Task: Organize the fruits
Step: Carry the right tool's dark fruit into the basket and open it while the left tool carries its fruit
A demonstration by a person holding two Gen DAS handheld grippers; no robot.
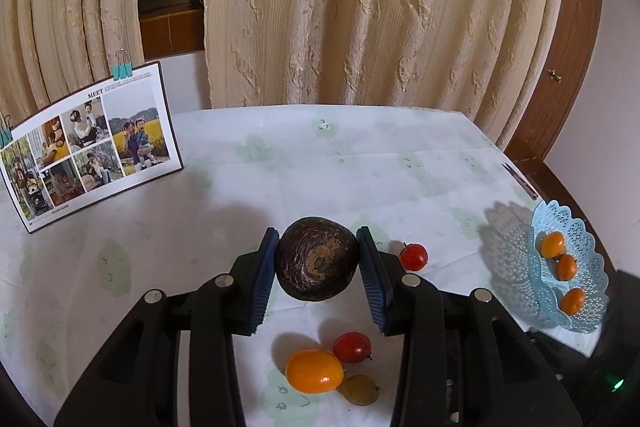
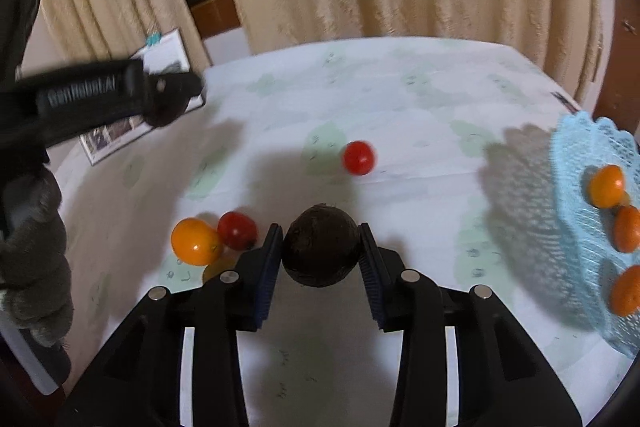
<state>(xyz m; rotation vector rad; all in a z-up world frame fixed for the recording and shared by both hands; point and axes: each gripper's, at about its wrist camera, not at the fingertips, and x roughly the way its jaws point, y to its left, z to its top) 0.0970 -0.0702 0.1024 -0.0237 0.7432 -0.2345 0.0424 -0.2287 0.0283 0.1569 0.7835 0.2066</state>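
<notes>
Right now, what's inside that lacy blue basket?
Three small orange fruits lie in the blue basket, in a row along its inner wall. The right-wrist view shows the same three; the basket's far right side runs out of frame.

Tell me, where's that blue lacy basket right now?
The blue lacy basket sits at the table's right edge in both views, holding three small orange fruits, right of the lone red tomato.

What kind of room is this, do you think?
Most likely someone's home, perhaps a dining corner. Cream curtains hang behind a table with a printed cloth, a family photo board stands on it, and a blue lace basket holds small orange fruits.
</notes>
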